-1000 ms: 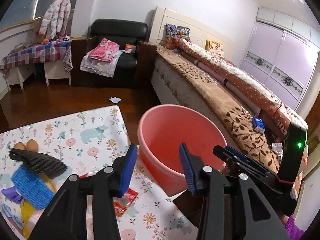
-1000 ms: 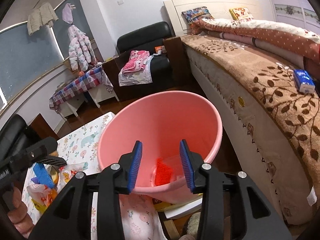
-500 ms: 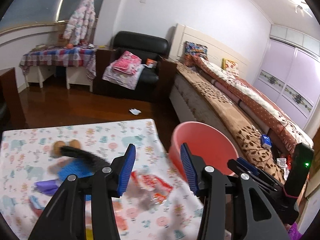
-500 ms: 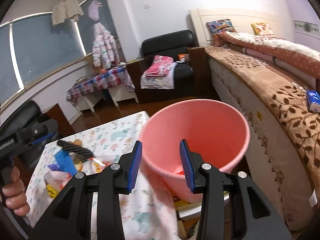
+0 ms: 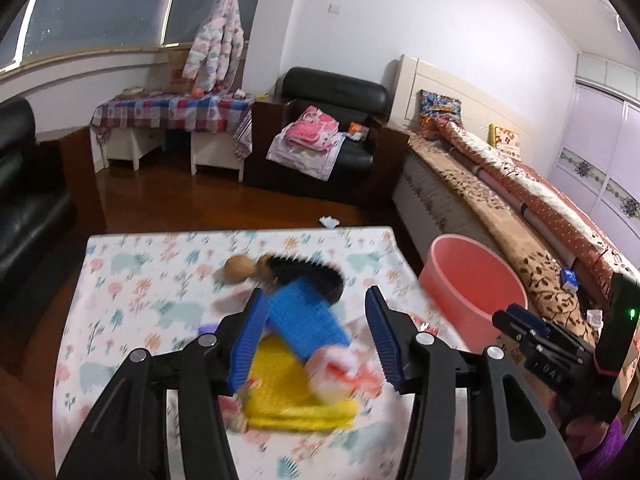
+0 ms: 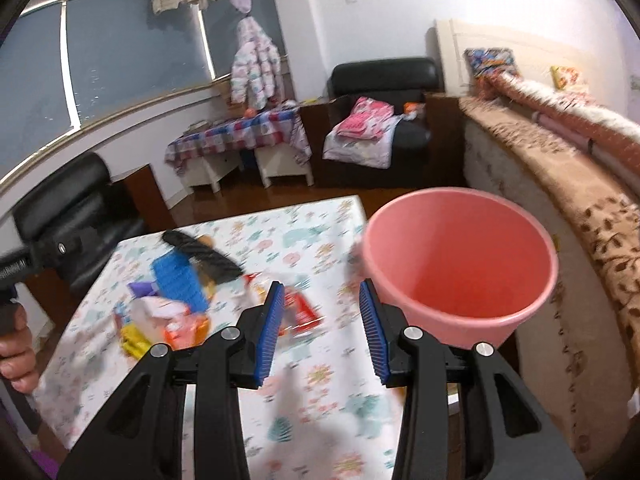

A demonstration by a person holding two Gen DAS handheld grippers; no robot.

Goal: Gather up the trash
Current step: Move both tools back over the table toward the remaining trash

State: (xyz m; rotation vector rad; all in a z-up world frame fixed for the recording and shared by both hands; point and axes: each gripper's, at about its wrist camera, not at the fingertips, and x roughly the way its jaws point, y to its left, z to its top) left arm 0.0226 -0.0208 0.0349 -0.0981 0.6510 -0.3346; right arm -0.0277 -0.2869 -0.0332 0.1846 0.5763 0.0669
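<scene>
left wrist view: the left gripper (image 5: 316, 336) tilts down over the surface (image 5: 132, 280), its jaws wide and just now opening further, with nothing pressed between the pads. framed in the gap lies the trash pile, blurred: a blue sponge (image 5: 306, 318) leaning on a yellow cloth (image 5: 296, 394), a black brush (image 5: 308, 274) behind it, a brown round thing (image 5: 238, 267) beside the brush, and a pale red-and-white wrapper (image 5: 336, 372) near the right pad. the pink bin (image 5: 472, 286) stands off the surface's right edge, next to the bed (image 5: 520, 216). at lower right the right gripper's body shows, held by a hand in a purple sleeve (image 5: 604, 448). right wrist view: the right gripper (image 6: 322, 328) also tilts down, over the near edge of the surface (image 6: 320, 404), jaws at a middling gap and empty. a red wrapper (image 6: 302, 308) lies seen between its pads; the pile sits to the left of it, with the sponge (image 6: 180, 282), brush (image 6: 204, 256), a purple scrap (image 6: 142, 289) and orange-and-yellow bits (image 6: 172, 330). the bin (image 6: 460, 268) is just to the right of the right pad, upright, mouth open; its contents cannot be made out. at far left the left hand (image 6: 16, 354) grips the handle of the left gripper.
</scene>
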